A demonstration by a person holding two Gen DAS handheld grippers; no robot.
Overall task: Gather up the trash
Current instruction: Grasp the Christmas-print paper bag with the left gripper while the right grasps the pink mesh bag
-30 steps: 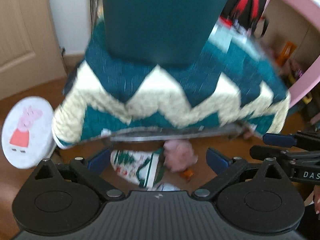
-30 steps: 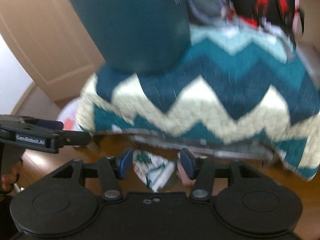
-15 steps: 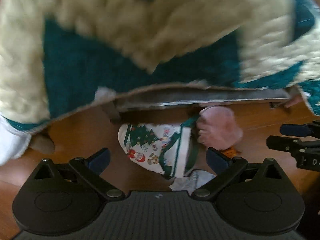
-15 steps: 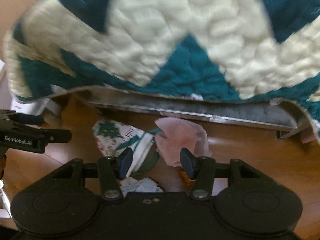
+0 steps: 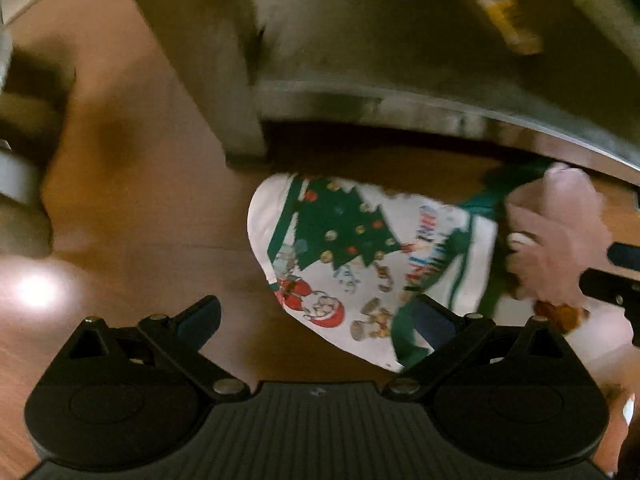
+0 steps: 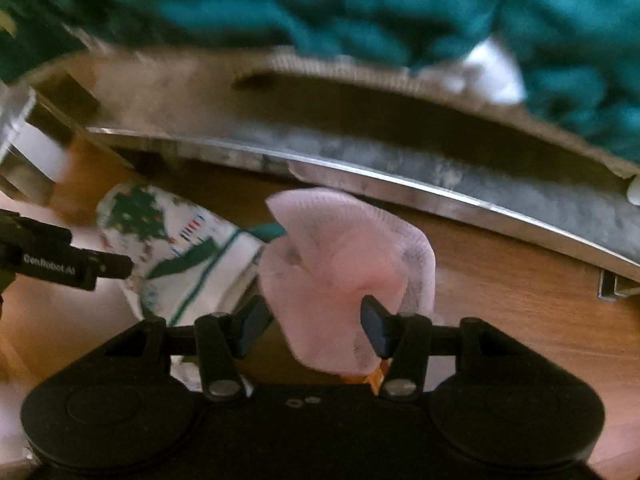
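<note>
A Christmas-printed paper wrapper [image 5: 352, 264] lies on the wooden floor beside a crumpled pink wad [image 5: 556, 236]. My left gripper [image 5: 316, 320] points down, open, just above the wrapper's near edge, its right finger over the wrapper. In the right wrist view the pink wad [image 6: 344, 256] sits between the fingers of my right gripper [image 6: 314, 324]. The jaws stand wide and the pads are not seen pressing on it. The wrapper [image 6: 176, 240] lies to its left. An orange scrap [image 6: 376, 378] peeks out under the wad.
A metal bed rail [image 6: 400, 184] runs just behind the trash, with a teal and cream quilt [image 6: 360, 8] hanging over it. A bed leg [image 5: 224, 100] stands left of the wrapper. The left gripper's finger [image 6: 60, 260] shows at the right view's left edge.
Both grippers have dropped from above the quilt to just over the floor. The trash now looms large, and the pink wad has come between the right fingers.
</note>
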